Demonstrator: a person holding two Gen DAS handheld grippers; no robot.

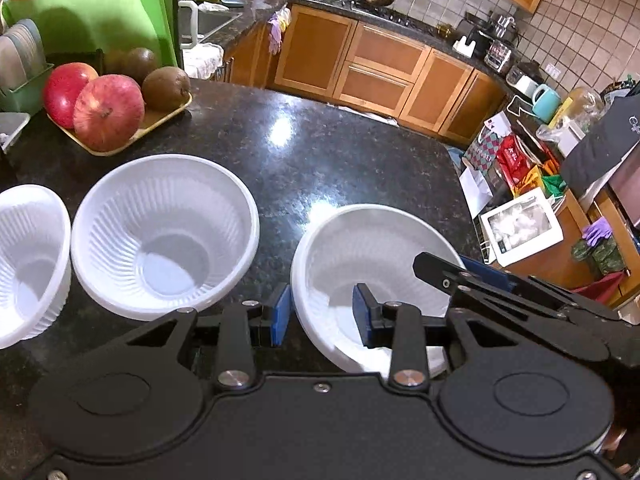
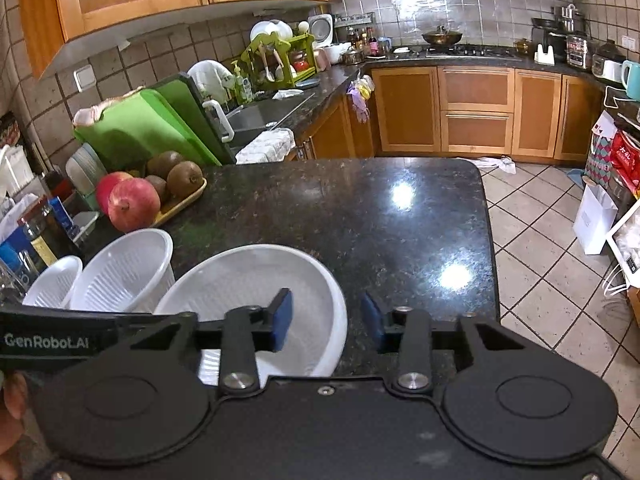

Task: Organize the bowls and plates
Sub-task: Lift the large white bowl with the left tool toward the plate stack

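Observation:
Three white plastic bowls stand on the dark granite counter [image 1: 320, 152]. The right bowl [image 1: 372, 264] is smooth; it also shows in the right wrist view [image 2: 256, 280]. My left gripper [image 1: 322, 310] is open and straddles its left rim, one pad outside, one inside. My right gripper [image 2: 326, 322] is open and straddles the same bowl's right rim; it shows in the left wrist view [image 1: 464, 276]. A ribbed middle bowl [image 1: 164, 232] and a ribbed left bowl [image 1: 28, 256] stand close together to the left; both also show in the right wrist view, middle bowl [image 2: 124, 276], left bowl [image 2: 54, 282].
A yellow tray [image 1: 160, 118] with pomegranates and kiwis sits at the back left. Behind it stand a green cutting board [image 1: 100, 12] and a rack of plates [image 1: 20, 52]. The counter's right edge [image 2: 490, 220] drops to a tiled floor. Bottles [image 2: 36, 232] stand at the far left.

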